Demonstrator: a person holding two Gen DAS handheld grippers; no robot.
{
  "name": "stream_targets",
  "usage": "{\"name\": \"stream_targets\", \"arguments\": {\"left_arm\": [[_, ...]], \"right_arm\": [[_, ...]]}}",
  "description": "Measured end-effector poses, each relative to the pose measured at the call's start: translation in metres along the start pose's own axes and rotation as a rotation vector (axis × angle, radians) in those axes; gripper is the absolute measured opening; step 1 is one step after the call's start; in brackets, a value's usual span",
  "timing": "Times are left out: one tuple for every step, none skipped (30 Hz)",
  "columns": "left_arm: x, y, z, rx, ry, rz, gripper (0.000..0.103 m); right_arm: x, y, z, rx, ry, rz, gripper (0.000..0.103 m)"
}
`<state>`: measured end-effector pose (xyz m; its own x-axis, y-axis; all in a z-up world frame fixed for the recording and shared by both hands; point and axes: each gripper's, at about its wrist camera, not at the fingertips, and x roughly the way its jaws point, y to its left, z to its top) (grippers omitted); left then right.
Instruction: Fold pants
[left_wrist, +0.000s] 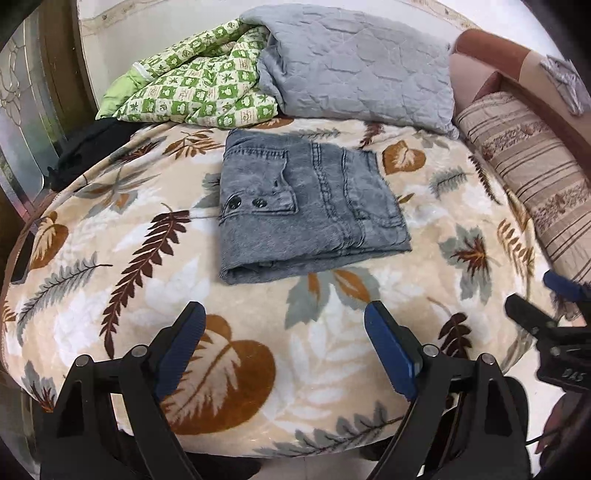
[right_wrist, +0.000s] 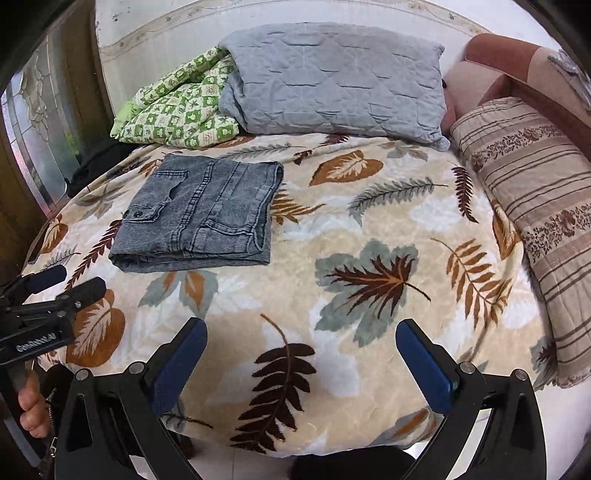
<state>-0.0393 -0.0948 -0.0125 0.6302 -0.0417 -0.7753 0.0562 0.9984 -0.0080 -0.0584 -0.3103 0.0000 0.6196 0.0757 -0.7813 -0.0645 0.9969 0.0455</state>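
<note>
Grey denim pants (left_wrist: 306, 206) lie folded into a compact rectangle on the leaf-patterned blanket (left_wrist: 258, 369), also seen in the right wrist view (right_wrist: 199, 218) at the left. My left gripper (left_wrist: 284, 314) is open and empty, held above the blanket a little in front of the pants. My right gripper (right_wrist: 301, 332) is open and empty, over the blanket to the right of the pants. It also shows at the right edge of the left wrist view (left_wrist: 535, 295). The left gripper shows at the left edge of the right wrist view (right_wrist: 66, 282).
A grey quilted pillow (left_wrist: 354, 66) and a green checked quilt (left_wrist: 192, 88) lie behind the pants. A striped bolster (left_wrist: 528, 177) lies along the right side. A black cloth (left_wrist: 88, 147) sits at the far left edge. The blanket's front edge drops to the floor.
</note>
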Motion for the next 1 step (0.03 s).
{"name": "stream_targets", "arguments": {"left_arm": [[-0.0019,-0.0001,0.0015,-0.003,-0.005,-0.001,0.089]], "right_arm": [[0.0007,-0.0013,0.0005,0.001,0.001,-0.007,0.102]]}}
